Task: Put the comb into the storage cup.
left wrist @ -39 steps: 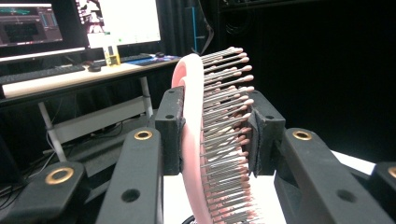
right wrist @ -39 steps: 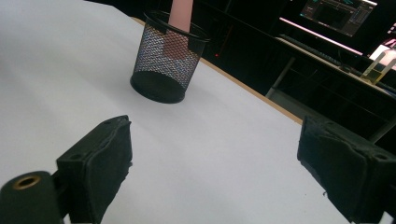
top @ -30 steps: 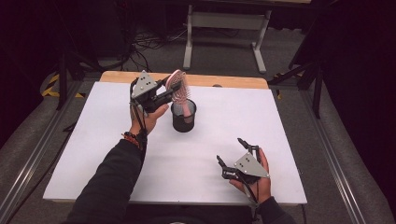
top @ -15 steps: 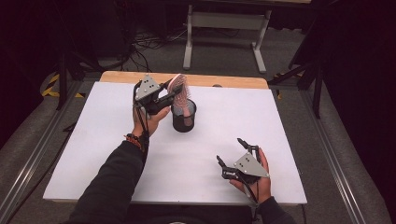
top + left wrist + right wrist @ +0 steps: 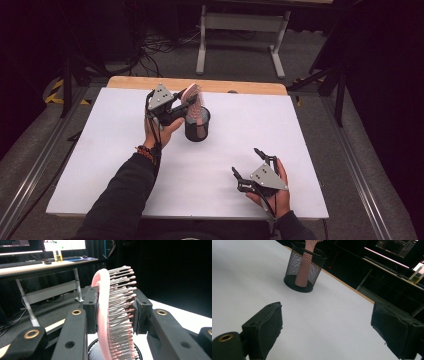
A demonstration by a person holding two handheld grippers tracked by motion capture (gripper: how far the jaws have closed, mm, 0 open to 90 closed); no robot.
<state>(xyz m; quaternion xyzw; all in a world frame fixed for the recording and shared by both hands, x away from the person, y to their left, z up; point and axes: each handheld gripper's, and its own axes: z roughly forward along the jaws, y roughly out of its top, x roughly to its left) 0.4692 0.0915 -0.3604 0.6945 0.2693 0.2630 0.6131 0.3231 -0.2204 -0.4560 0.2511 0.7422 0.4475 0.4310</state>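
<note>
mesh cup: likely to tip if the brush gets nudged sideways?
Probably yes. The mesh cup looks light, being open wire, and the pink hairbrush stands tall above its rim, giving leverage. Its flat base may resist small nudges. The left gripper grips the brush head.

My white table (image 5: 300, 130) stands on grey carpet (image 5: 310, 55) in a dark room. Beyond it stands a desk (image 5: 37, 265) with lit monitors (image 5: 65, 244).

High view: overhead from the person's side, facing forward and down across the whole table (image 5: 100, 165). Left gripper view: close, looking along its jaws. Right gripper view: low, farther off. All three share the cup (image 5: 197, 125) (image 5: 93, 352) (image 5: 303, 267).
</note>
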